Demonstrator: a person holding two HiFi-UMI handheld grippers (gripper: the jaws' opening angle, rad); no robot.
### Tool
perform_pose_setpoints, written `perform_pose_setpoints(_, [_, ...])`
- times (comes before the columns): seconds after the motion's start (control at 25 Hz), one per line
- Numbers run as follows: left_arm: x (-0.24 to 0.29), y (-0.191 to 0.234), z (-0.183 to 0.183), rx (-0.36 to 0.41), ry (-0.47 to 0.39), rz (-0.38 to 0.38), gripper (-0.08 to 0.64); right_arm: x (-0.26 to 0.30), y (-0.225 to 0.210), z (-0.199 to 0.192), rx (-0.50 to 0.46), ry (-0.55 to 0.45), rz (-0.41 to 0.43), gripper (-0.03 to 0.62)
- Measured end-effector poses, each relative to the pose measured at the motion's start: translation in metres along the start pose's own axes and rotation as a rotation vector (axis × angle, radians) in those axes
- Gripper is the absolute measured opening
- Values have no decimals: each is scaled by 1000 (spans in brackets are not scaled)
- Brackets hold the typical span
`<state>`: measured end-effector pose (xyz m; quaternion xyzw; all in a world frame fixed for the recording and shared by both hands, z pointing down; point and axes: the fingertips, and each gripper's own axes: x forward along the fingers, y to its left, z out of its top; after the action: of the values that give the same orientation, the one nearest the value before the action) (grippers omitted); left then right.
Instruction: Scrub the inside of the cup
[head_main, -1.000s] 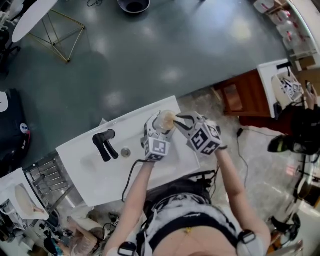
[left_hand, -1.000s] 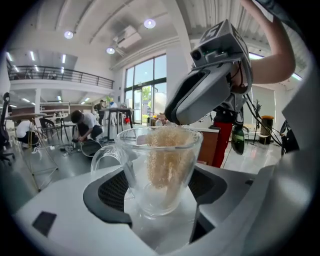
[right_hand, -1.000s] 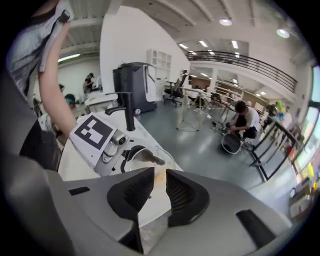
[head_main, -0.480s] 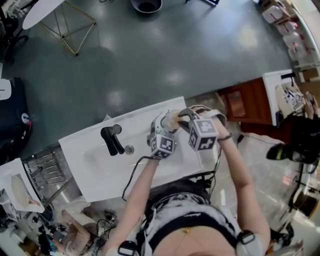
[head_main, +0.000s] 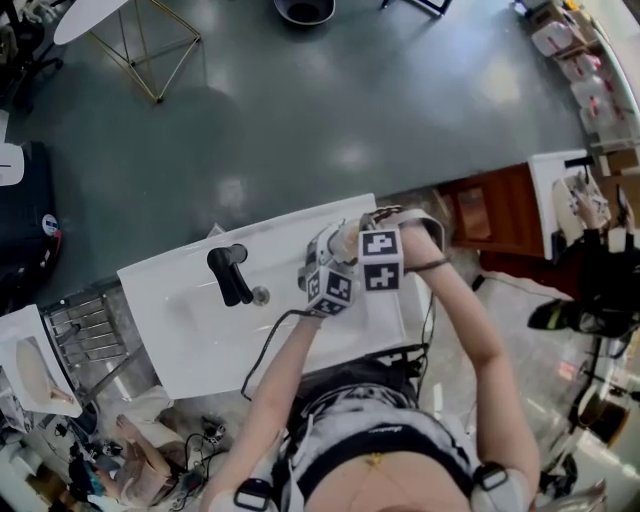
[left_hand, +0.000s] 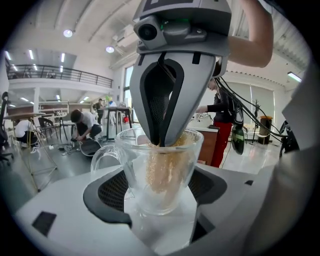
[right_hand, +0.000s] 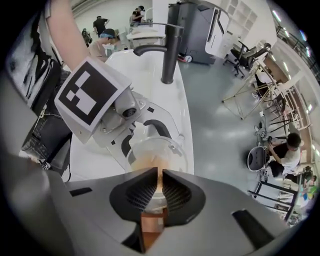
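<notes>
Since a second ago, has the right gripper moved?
Yes: the right gripper has shifted toward the black faucet, over the glass cup; its jaws have just been closing on the brown scrubber.

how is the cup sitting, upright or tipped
Upright: the cup sits rim-up, with the scrubber reaching down into it.

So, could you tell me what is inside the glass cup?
A tan scrubbing pad, pinched by the right tool, whose jaws have just been closing on it. The cup base under it is hidden.
</notes>
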<state>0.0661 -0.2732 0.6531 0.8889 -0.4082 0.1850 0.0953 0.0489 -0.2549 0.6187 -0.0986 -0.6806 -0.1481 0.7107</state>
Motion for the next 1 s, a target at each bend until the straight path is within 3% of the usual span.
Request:
perform_pose_setpoints(0.2, [1, -1, 0, -3, 4, 0, 364, 1, 10, -1, 28, 1, 83, 38])
perform_pose_setpoints(0.36, [1, -1, 0, -9, 8, -8, 364, -4, 18, 8, 122, -93, 227, 35])
perform_pose_setpoints(0.48, [1, 0, -1, -7, 10, -14, 364, -7, 20, 19, 198, -199, 280, 35])
perform_pose_setpoints(0.84, [1, 0, -1, -1, 18, -21, 364, -13, 13, 31, 269, -375, 258, 26])
perform_pose_setpoints(1.0, [1, 0, -1, -1, 15, -19, 364, -13, 11, 30, 307, -436, 189, 35])
